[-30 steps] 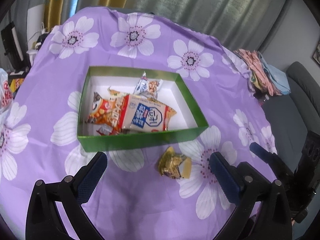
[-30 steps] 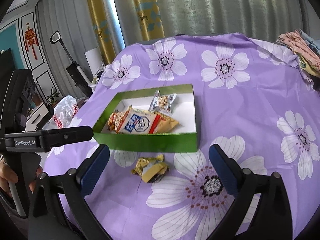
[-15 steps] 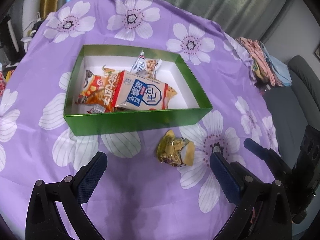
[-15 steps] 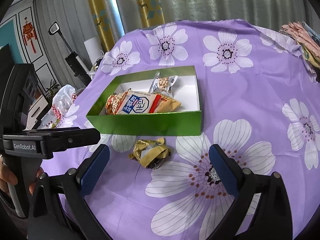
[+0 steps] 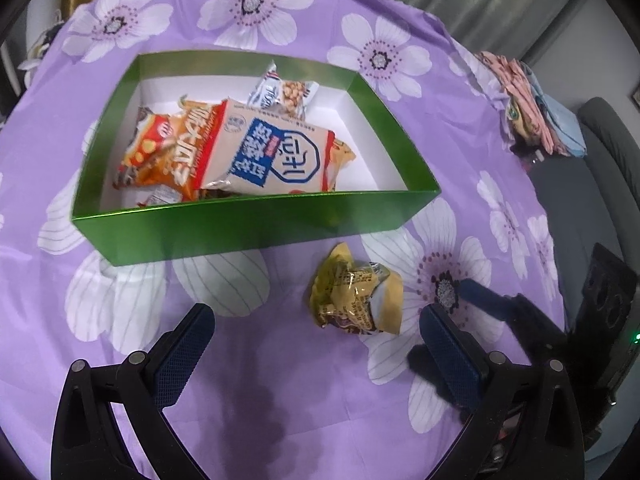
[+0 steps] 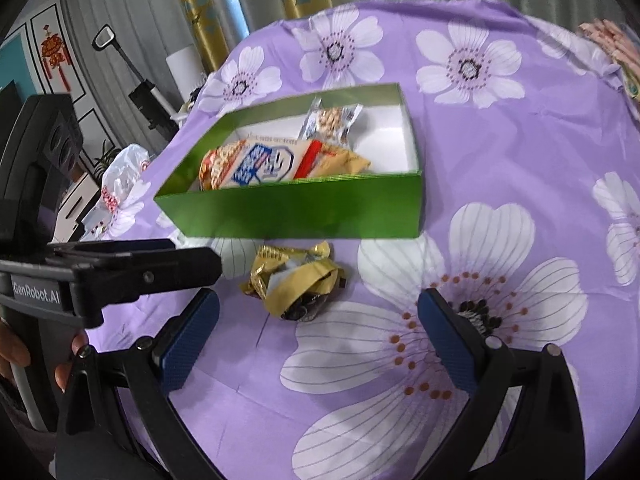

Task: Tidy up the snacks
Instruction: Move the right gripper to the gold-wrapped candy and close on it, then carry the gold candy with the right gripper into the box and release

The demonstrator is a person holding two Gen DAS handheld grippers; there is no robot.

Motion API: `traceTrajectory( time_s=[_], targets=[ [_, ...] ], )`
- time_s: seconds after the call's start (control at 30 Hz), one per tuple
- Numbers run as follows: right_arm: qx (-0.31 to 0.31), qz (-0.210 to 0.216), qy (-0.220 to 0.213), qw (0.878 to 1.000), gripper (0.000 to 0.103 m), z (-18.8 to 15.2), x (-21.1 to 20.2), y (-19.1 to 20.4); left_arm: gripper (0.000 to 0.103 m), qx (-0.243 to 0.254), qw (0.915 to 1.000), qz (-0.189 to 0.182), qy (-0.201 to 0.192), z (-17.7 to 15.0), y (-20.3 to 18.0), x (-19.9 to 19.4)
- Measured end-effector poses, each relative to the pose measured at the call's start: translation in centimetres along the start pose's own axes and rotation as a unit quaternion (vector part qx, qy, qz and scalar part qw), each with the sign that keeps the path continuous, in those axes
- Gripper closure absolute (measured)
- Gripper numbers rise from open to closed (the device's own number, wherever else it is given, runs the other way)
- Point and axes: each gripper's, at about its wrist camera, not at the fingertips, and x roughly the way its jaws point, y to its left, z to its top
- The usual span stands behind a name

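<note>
A crumpled yellow snack packet (image 5: 357,294) (image 6: 296,282) lies on the purple flowered cloth, just in front of a green box (image 5: 256,220) (image 6: 296,210). Inside the box lie an orange bag (image 5: 168,148), a beige and blue bag (image 5: 276,156) (image 6: 264,162) and a small peanut packet (image 5: 282,90) (image 6: 334,118). My left gripper (image 5: 316,334) is open, and the yellow packet sits just ahead of its fingertips, nearer the right finger. My right gripper (image 6: 318,320) is open too, with the packet just beyond its fingertips. The left device (image 6: 100,272) shows at the left of the right wrist view.
A pile of folded cloth (image 5: 536,108) lies at the table's far right edge, beside a grey sofa (image 5: 608,148). A white plastic bag (image 6: 120,176) sits at the left edge. Curtains hang behind the table.
Both grippers have moved forward and down toward the yellow packet, which now looms larger and closer to the fingertips. Both stay open. The packet and box have not shifted.
</note>
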Motion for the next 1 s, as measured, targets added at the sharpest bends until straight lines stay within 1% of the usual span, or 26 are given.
traceTrajectory(
  time_s=[0.23,0.37,0.47,0.53,0.57,0.6,0.63,0.67,0.7,0.73,0.77,0.93,1.0],
  targets=[
    [-0.013,0.014,0.027,0.999,0.004,-0.7,2.4,0.0,0.001,0.005,0.9996,-0.006,0.027,0.3,0.3,2.4],
    [-0.018,0.026,0.032,0.999,0.006,-0.5,3.8,0.3,0.001,0.010,0.9990,-0.018,0.040,0.5,0.0,3.7],
    [-0.022,0.037,0.036,0.998,0.015,-0.2,4.9,0.5,0.001,0.019,0.9986,-0.022,0.044,0.6,-0.5,4.5],
    [-0.028,0.045,0.041,0.998,0.030,0.0,5.5,0.8,0.001,0.022,0.9986,-0.021,0.043,0.8,-0.6,4.8],
    [-0.031,0.046,0.043,0.998,0.032,0.1,5.7,1.0,0.001,0.024,0.9986,-0.022,0.042,0.8,-0.6,4.9],
    [-0.033,0.048,0.045,0.997,0.037,0.1,5.9,1.2,0.001,0.025,0.9986,-0.023,0.041,0.8,-0.6,4.9],
    [-0.035,0.053,0.044,0.997,0.044,0.2,6.1,1.3,0.001,0.026,0.9985,-0.025,0.041,0.8,-0.6,5.0],
    [-0.038,0.057,0.044,0.997,0.046,0.2,6.2,1.5,0.005,0.028,0.9984,-0.027,0.042,0.8,-0.6,5.1],
    [-0.040,0.056,0.044,0.997,0.053,0.2,6.3,1.6,0.009,0.029,0.9983,-0.028,0.042,0.8,-0.5,5.1],
    [-0.041,0.055,0.044,0.997,0.058,0.3,6.4,1.7,0.018,0.030,0.9982,-0.030,0.043,0.7,-0.5,5.2],
    [-0.041,0.061,0.047,0.996,0.058,0.3,6.5,1.8,0.024,0.028,0.9981,-0.037,0.041,0.7,-0.5,5.1],
    [-0.045,0.062,0.049,0.996,0.065,0.1,6.7,1.9,0.036,0.028,0.9981,-0.040,0.036,0.9,-0.6,4.9],
    [-0.045,0.064,0.047,0.996,0.066,0.1,6.6,2.0,0.038,0.031,0.9981,-0.040,0.036,0.9,-0.8,4.9]
  ],
)
